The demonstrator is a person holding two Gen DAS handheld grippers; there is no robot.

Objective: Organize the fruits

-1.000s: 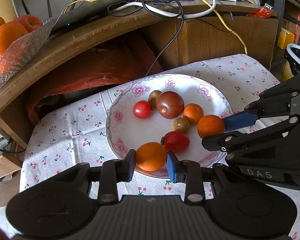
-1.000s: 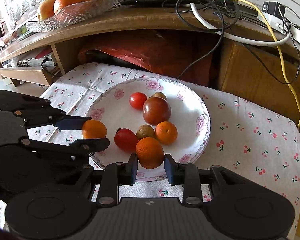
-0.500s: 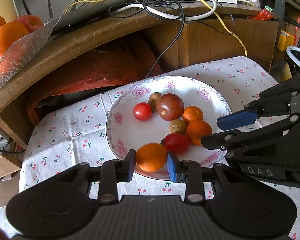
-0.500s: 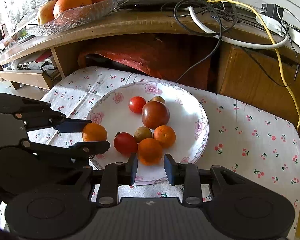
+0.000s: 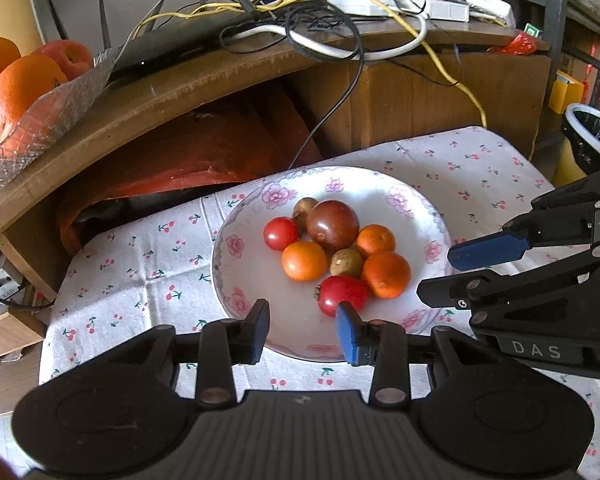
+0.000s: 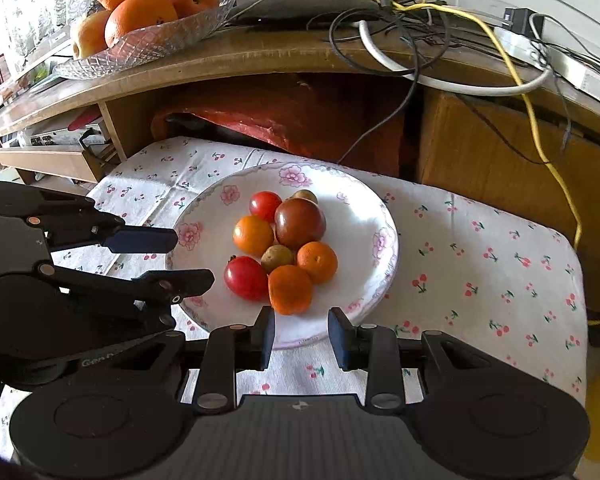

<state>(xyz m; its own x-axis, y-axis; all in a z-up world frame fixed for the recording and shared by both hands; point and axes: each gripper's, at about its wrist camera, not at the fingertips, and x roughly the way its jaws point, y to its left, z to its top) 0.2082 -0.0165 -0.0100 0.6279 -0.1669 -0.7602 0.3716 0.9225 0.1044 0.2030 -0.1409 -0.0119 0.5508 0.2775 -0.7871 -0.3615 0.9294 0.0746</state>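
While the fruits sit bunched at the middle of the flowered plate on the cloth-covered counter, both tools stand open and empty at its near rim. At centre frame in the left wrist view, the red tomato lies just ahead of the left tool, touching its blue finger. In the right wrist view, the orange lies just above the right tool, slightly left of its gap. Each tool looks about equally near its fruit.

Bare plate left of clustered fruits; wooden shelf overhangs behind.
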